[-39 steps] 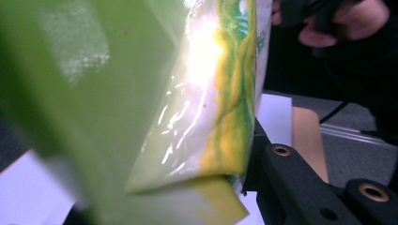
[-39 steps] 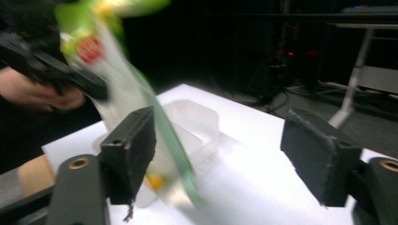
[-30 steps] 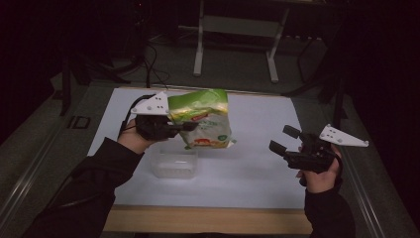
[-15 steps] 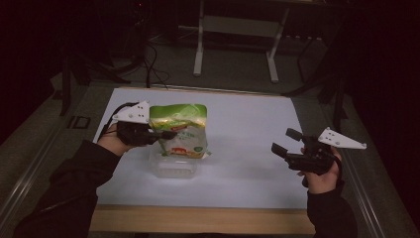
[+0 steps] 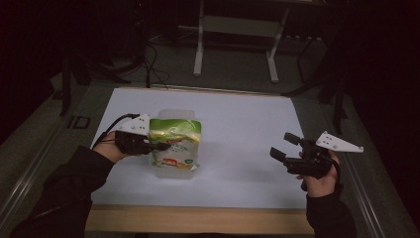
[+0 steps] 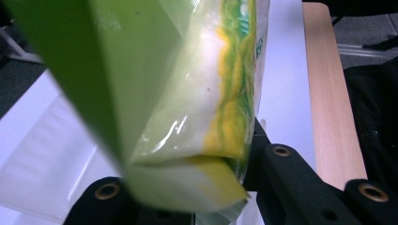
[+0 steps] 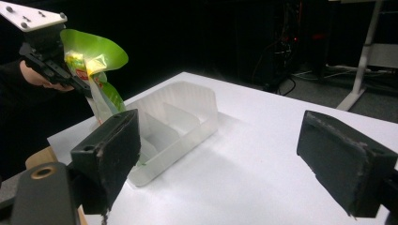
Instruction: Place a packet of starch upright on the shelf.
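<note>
L gripper (image 5: 157,146) w/ green bag (image 5: 174,144) over clear container (image 7: 176,124)

I saw a white table (image 5: 247,124) with a pale wooden strip (image 5: 198,220) along its near edge — and one thing lying on it, a clear plastic container (image 7: 178,126) with dividers inside, which sat left of centre, toward the near side.

Green pouch (image 5: 174,144) over clear container (image 7: 176,126)
</note>
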Motion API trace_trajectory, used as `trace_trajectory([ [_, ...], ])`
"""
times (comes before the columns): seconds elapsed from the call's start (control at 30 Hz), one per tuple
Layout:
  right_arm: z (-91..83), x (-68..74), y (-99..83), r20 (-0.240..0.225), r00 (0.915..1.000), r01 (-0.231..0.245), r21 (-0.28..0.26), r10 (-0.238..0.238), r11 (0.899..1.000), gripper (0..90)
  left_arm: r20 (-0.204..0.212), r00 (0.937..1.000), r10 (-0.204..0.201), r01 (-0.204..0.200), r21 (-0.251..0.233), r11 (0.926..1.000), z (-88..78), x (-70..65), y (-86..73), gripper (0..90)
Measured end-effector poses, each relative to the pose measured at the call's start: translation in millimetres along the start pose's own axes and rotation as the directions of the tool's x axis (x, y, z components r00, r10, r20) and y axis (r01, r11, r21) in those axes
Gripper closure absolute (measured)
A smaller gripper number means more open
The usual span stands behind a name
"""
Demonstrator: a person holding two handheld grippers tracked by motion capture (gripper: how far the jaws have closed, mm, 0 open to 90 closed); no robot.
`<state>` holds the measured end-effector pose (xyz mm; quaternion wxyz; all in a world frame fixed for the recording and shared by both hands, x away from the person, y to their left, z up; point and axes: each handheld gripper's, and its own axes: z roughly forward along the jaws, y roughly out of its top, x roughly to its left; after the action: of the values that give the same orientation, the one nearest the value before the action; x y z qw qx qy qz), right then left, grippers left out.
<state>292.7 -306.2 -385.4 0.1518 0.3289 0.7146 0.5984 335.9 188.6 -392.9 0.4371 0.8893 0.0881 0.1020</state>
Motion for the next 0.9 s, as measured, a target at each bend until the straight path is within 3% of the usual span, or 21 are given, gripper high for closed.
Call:
trace_trajectory([
  [0.2, -0.5, -0.1, -4.4, 0.003, 1.0000, 0.000, 0.006, -0.001, 1.000, 13.8, -0.016, 0.9990, -0.042, 0.042, -0.010, 0.9991, 2.5, 1.6, -13.1, 80.9],
  [0.4, 0.9, -0.9, -9.2, -0.004, 0.9999, -0.013, 0.014, 0.013, 1.000, 13.8, -0.010, 0.9995, -0.029, 0.029, 0.030, 0.9991, 9.7, 0.1, -17.5, 81.1],
  [0.57, 2.0, -0.8, -13.1, -0.013, 0.9997, -0.019, 0.020, 0.019, 1.000, 13.8, 0.012, 0.9987, -0.050, 0.049, 0.049, 0.9976, 29.7, 0.4, -34.4, 81.1],
  [0.73, 1.2, -2.5, -15.3, -0.014, 0.9997, -0.021, 0.027, 0.022, 0.999, 13.9, 0.008, 0.9964, -0.084, 0.084, 0.015, 0.9964, 36.2, 3.0, -48.3, 81.1],
  [0.9, 1.2, -2.8, -15.7, -0.013, 0.9997, -0.021, 0.029, 0.022, 0.999, 13.9, 0.003, 0.9968, -0.080, 0.080, 0.015, 0.9967, 36.4, 3.5, -48.0, 81.0],
])
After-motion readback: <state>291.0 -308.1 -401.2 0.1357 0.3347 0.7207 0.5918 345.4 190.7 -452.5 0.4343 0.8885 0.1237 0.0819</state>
